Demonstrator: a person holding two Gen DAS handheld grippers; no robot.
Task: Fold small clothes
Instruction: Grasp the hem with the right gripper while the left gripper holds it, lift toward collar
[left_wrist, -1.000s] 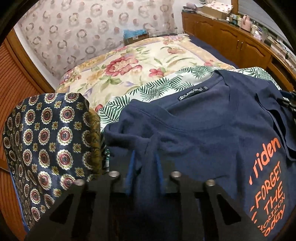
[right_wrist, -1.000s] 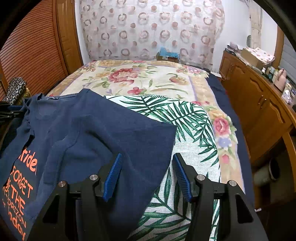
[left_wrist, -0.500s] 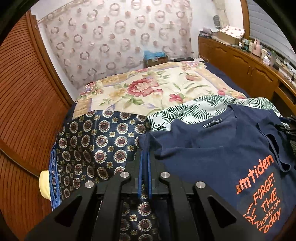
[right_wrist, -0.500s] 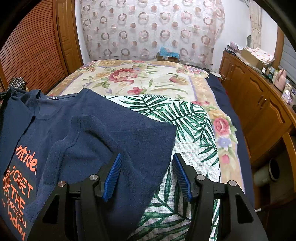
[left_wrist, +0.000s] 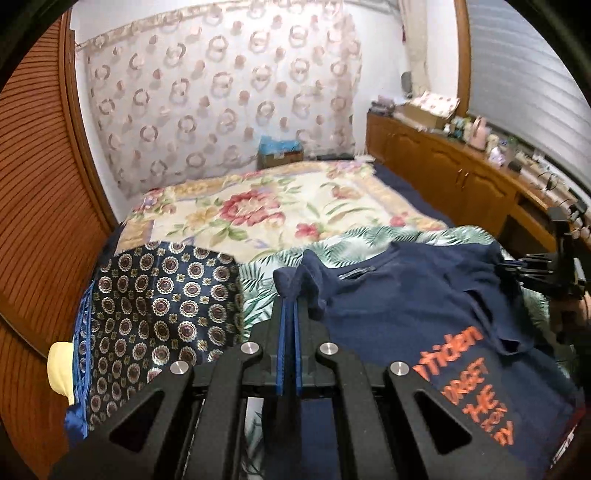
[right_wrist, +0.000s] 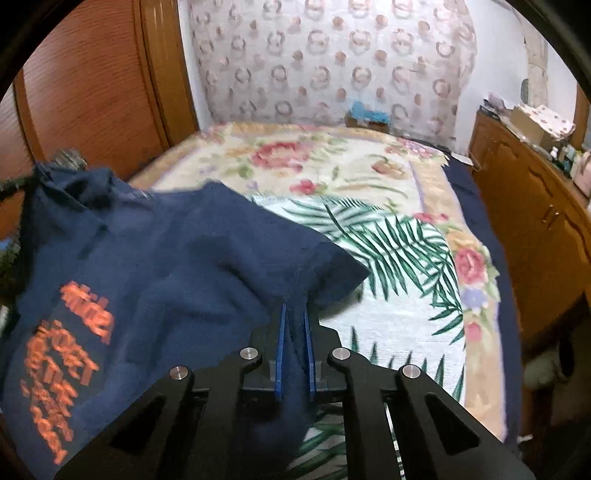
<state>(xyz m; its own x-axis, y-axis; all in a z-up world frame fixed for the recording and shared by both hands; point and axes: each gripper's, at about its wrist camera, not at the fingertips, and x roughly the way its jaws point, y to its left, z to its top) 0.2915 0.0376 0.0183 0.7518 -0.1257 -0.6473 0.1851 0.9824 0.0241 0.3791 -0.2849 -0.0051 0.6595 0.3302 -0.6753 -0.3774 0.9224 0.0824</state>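
Note:
A navy T-shirt (left_wrist: 406, 295) with orange lettering lies partly lifted over the bed, and it fills the left half of the right wrist view (right_wrist: 184, 258). My left gripper (left_wrist: 290, 306) is shut on a bunched shoulder of the shirt and holds it raised. My right gripper (right_wrist: 294, 314) has its jaws closing on the other sleeve edge, with navy fabric pinched between the blue pads. The right gripper (left_wrist: 535, 266) also shows at the right edge of the left wrist view, at the shirt's far side.
Under the shirt lies a palm-leaf cloth (right_wrist: 388, 258) on a floral bedspread (left_wrist: 258, 206). A navy medallion-patterned cloth (left_wrist: 159, 302) lies at the bed's left side beside slatted wooden doors (left_wrist: 37, 221). A wooden cabinet (right_wrist: 535, 221) with clutter runs along the right.
My right gripper's jaws have closed from wide open onto the sleeve. My left gripper has risen and pulled its shoulder of the shirt up, so the shirt now hangs stretched between both.

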